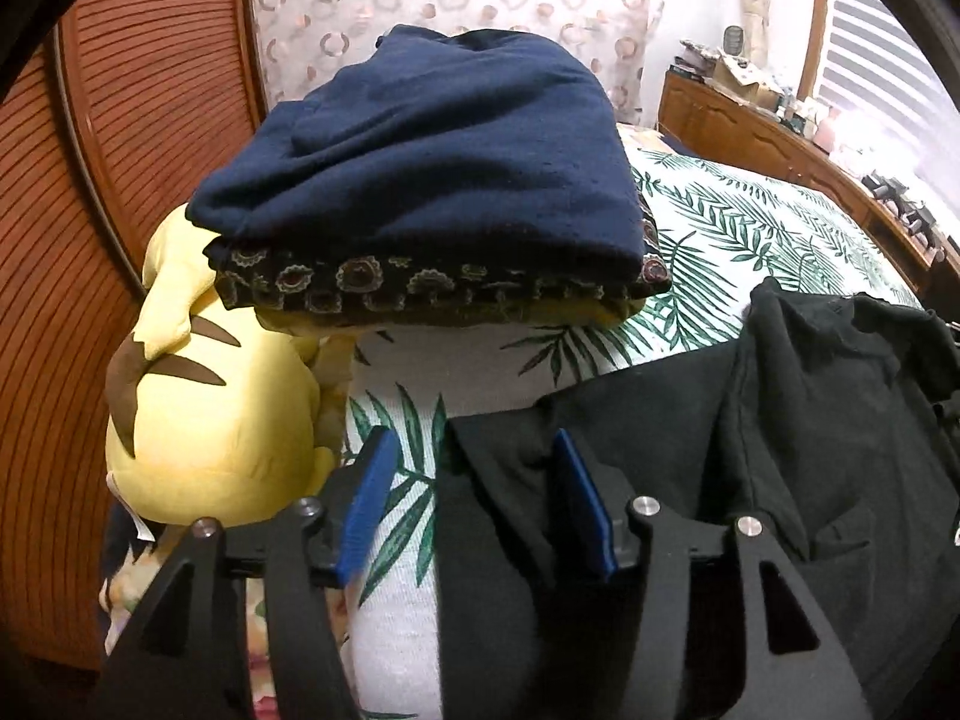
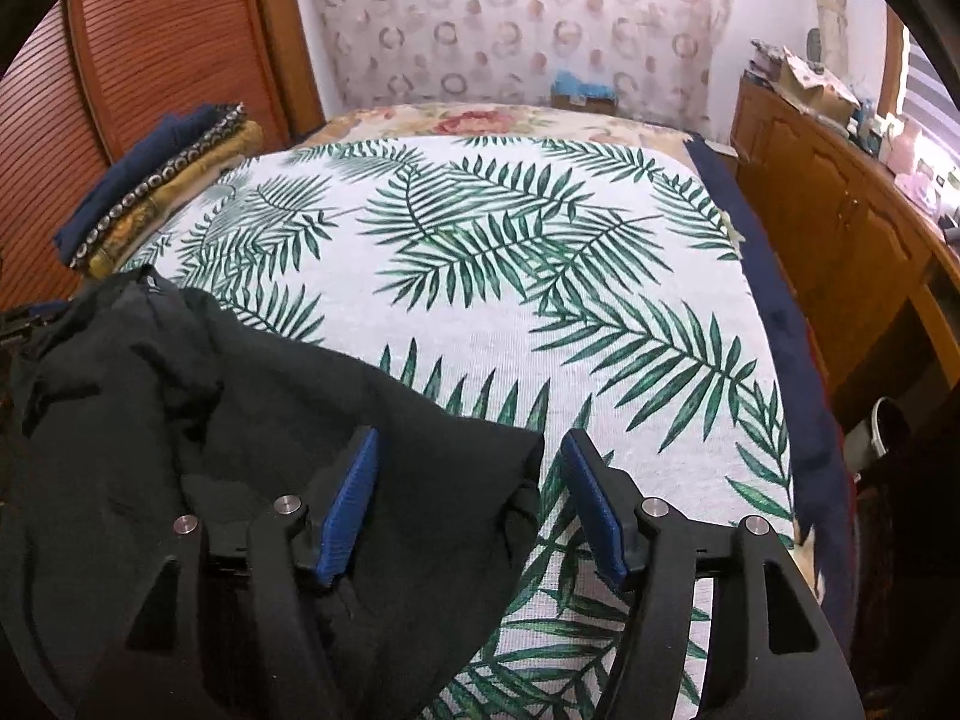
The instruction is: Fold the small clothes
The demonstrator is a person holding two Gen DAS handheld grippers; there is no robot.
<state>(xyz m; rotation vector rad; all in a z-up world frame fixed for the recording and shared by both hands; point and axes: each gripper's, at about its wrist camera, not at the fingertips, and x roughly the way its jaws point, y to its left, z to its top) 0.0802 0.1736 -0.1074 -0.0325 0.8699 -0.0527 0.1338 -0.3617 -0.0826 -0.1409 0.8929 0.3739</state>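
A black garment [image 1: 750, 438] lies crumpled on the palm-leaf bedspread [image 1: 708, 222]. My left gripper [image 1: 474, 450] is open, its jaws straddling the garment's left edge. In the right wrist view the same black garment [image 2: 198, 408] covers the lower left of the bedspread [image 2: 540, 276]. My right gripper [image 2: 471, 450] is open over the garment's right corner, with nothing held between the blue pads [image 2: 351, 501].
A stack of folded clothes, navy on top [image 1: 432, 162], rests partly on a yellow plush toy [image 1: 222, 414] at the bed's left; the stack also shows in the right wrist view [image 2: 150, 192]. A wooden cabinet [image 2: 840, 240] with clutter runs along the right. A slatted wooden door [image 1: 120, 180] stands left.
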